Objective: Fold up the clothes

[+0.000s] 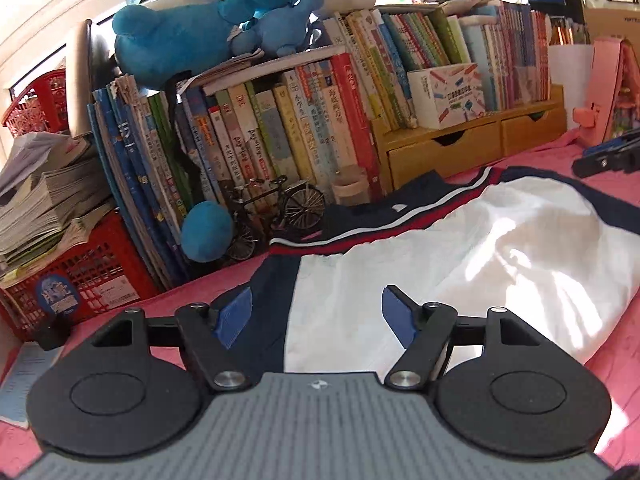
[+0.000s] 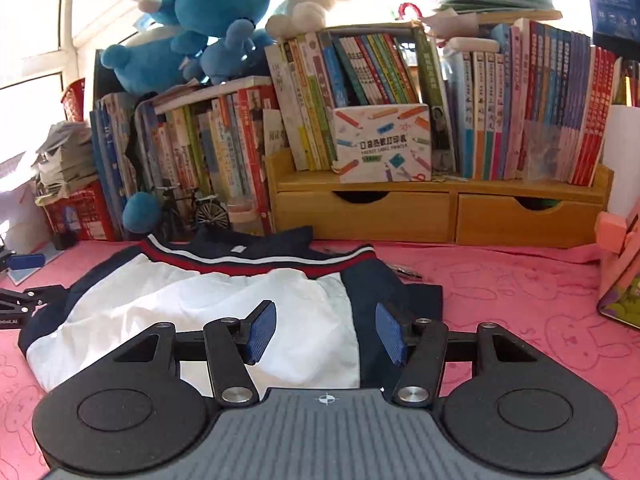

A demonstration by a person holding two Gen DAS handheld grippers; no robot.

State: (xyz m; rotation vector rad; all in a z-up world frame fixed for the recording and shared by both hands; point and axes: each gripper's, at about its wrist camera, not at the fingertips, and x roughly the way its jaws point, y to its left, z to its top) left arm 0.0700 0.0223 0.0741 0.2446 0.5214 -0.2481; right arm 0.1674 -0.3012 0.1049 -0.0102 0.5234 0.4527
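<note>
At the far left, a red crate (image 1: 86, 276) stacked with papers is seen on the bench, whose pink cover (image 2: 500, 300) is printed with rabbit outlines. Beside the crate a long row of books (image 1: 256, 132) is stood upright, with blue plush toys (image 1: 192, 28) piled on top and a small model bicycle (image 1: 276, 208) parked in front of the spines.

The left gripper (image 1: 316, 316) is held low over the left edge of the garment (image 1: 460, 256), its jaws spread wide, with nothing pinched between the blue pads (image 1: 234, 316). The navy side panel and the white body are seen between them.

The garment, a white top with navy sides and a red, white and navy striped band, is laid flat but rumpled in the middle of the bench, its band toward the books.

The right gripper (image 2: 326, 334) is held over the garment's right side, where the white meets the navy panel; its jaws are likewise spread, gripping nothing.

Behind it, a wooden organiser with two drawers (image 2: 440, 212) carries more books and a white box (image 2: 382, 142). At the far right a pink object (image 2: 620, 264) is partly seen.
</note>
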